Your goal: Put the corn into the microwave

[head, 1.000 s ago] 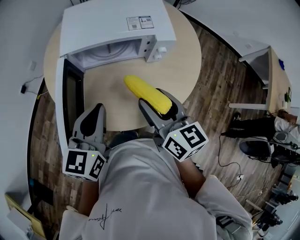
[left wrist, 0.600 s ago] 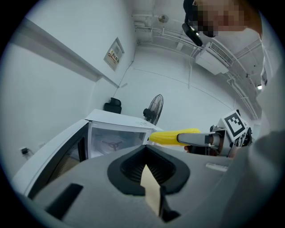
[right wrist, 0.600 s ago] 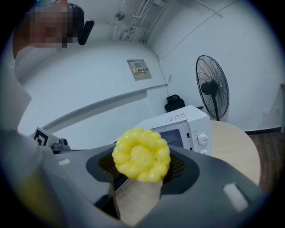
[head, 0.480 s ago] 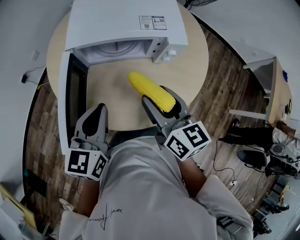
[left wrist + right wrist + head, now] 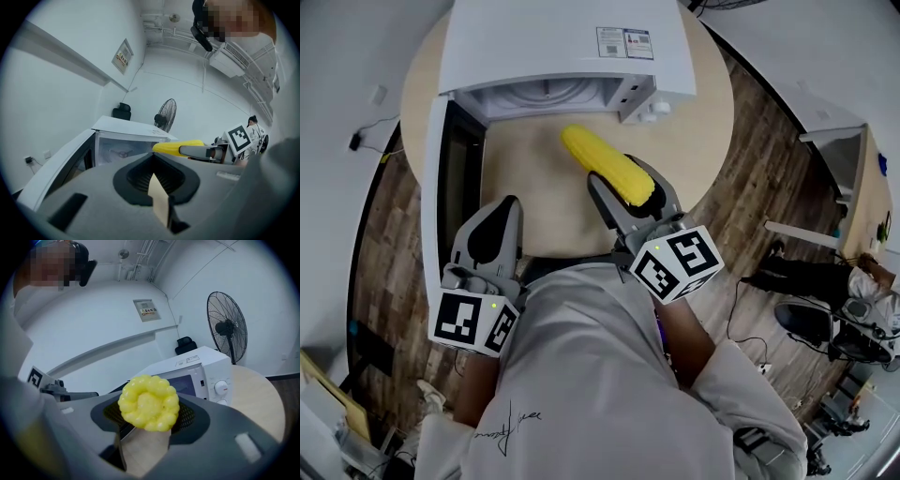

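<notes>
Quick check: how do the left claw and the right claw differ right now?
The right claw is clamped on the corn, whose free end points at the microwave; the left claw is shut with nothing in it. The right claw reaches further over the table; the left claw sits back near the table's edge, beside the open door. Both point toward the microwave.
</notes>
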The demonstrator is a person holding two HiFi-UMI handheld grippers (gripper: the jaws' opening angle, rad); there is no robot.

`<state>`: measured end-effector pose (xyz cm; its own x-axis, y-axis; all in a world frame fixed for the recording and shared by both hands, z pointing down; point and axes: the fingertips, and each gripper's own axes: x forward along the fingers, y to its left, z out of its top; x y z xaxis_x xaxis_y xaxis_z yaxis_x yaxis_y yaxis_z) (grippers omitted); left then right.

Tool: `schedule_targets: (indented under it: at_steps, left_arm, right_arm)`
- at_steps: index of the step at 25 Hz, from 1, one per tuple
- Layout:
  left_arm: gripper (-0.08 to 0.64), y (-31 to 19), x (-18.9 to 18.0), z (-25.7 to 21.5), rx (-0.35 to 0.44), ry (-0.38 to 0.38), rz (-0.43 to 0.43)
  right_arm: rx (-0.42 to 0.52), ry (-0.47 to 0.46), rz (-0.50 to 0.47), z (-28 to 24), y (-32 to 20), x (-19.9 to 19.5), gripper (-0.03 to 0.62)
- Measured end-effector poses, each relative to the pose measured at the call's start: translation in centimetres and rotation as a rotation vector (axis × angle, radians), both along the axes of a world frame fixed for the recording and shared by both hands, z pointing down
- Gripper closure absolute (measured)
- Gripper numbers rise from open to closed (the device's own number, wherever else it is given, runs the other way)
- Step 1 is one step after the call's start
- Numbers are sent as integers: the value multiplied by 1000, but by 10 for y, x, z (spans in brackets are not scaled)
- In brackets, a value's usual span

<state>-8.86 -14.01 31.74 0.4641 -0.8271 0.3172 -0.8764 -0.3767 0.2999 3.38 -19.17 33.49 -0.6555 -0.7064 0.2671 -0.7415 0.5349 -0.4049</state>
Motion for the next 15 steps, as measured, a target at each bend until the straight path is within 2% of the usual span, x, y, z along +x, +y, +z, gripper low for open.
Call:
schedule_targets:
  at_steps: [15]
  left_arm:
    - [568, -4, -8, 7, -32, 8, -26]
  right_arm:
    - [-29, 43, -20, 33, -25, -10, 333]
